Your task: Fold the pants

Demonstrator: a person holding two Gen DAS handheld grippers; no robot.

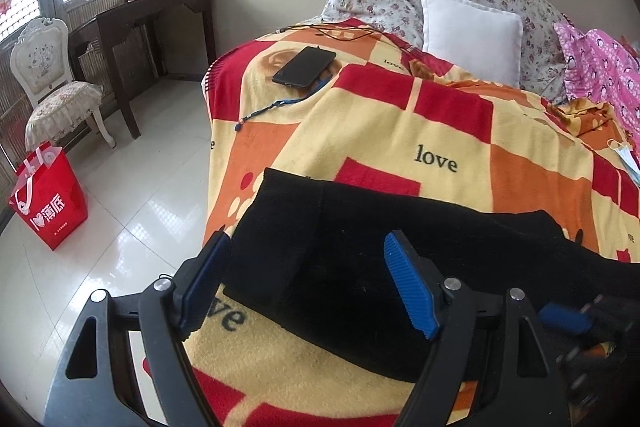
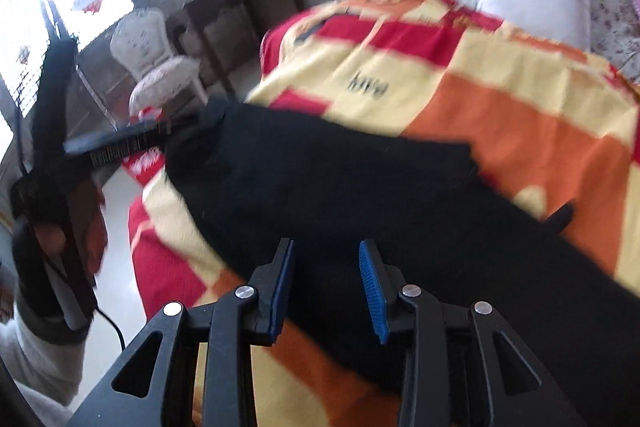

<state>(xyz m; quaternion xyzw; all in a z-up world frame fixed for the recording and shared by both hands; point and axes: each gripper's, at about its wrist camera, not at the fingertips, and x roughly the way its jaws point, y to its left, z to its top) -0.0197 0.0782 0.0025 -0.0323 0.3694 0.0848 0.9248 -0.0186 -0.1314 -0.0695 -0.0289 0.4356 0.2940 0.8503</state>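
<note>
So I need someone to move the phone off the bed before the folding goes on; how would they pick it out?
Start at the bed with the red, orange and yellow "love" blanket. Look toward its far left corner, short of the white pillow. The phone lies flat there, a black slab with a blue lanyard trailing from it, well apart from the black pants.

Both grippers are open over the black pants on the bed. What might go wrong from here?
1. The left gripper and right gripper hover open over the black pants; closing low may pinch the fleece blanket too.
2. Dragging that blanket could shift the phone toward the bed edge.
3. The right view is motion-blurred, so a hurried grasp may miss the fabric edge.
</note>
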